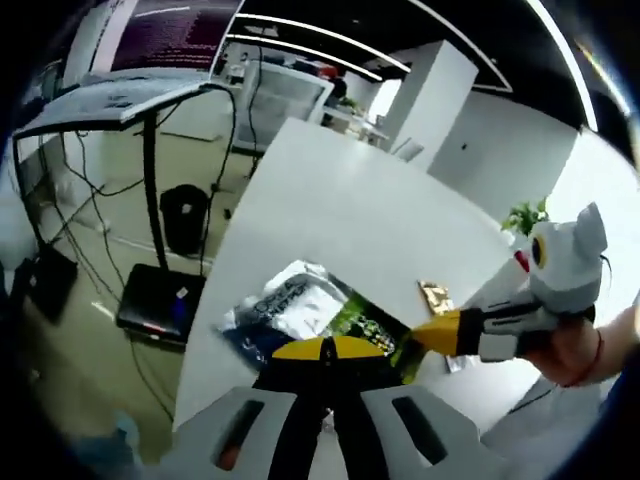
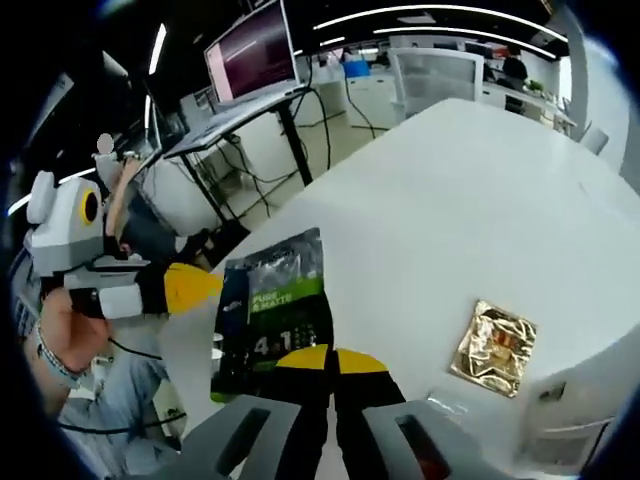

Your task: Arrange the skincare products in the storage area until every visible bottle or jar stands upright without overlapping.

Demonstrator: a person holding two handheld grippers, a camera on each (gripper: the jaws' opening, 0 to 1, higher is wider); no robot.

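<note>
A flat pack in silver, black and green lies on the white table; in the right gripper view the pack reads "PURE & MATTE". A small gold sachet lies apart from it, and this gold sachet sits behind the pack in the left gripper view. My left gripper is shut, its yellow tips at the pack's near edge. My right gripper is shut too, its tips over the pack's lower corner. I cannot tell if either pinches the pack. The right gripper enters from the right, the left gripper from the left.
The table's edge drops to the floor, where a black bin, a dark case and cables lie. A desk with a monitor stands beyond the table. A person's hand holds the left gripper.
</note>
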